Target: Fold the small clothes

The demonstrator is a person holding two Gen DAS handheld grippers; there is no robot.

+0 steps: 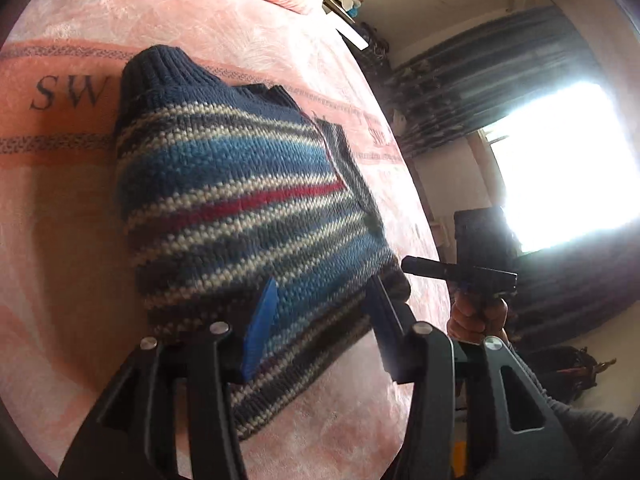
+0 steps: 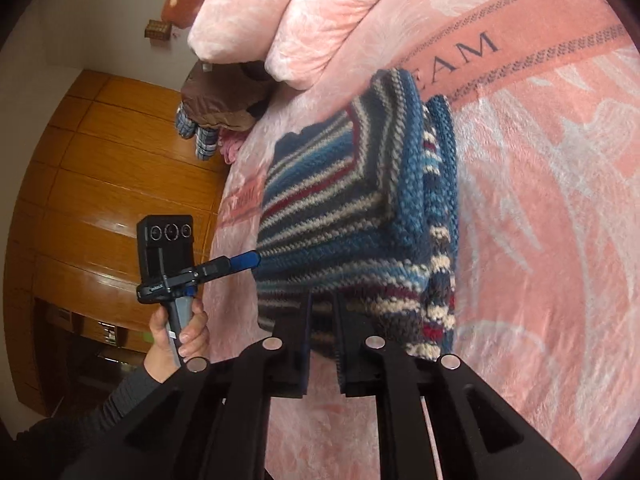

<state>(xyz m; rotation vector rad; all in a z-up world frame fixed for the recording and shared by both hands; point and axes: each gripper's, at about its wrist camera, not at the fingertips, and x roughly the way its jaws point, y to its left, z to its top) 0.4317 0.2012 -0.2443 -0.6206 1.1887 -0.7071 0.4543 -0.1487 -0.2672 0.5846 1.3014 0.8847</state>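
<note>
A knitted sweater [image 1: 240, 200] with blue, white, grey and red stripes lies on a pink blanket [image 1: 72, 208]; its dark ribbed collar points away from me. My left gripper [image 1: 320, 316] stands open, and the sweater's near hem runs between its blue pad [image 1: 260, 320] and the other finger. My right gripper [image 2: 322, 320] is shut on the sweater's [image 2: 360, 208] near edge, where the fabric bunches and lifts off the blanket [image 2: 540, 240]. Each gripper shows in the other's view: the right gripper [image 1: 406, 266] at the sweater's corner, the left gripper [image 2: 250, 259] touching its side edge.
Rolled pink bedding [image 2: 280, 12] lies at the head of the bed. A brown garment and plaid cloth [image 2: 216, 108] sit at the bed's edge by a wooden wardrobe [image 2: 100, 168]. A bright window [image 1: 560, 160] and dark curtain [image 1: 460, 92] stand beyond the other side.
</note>
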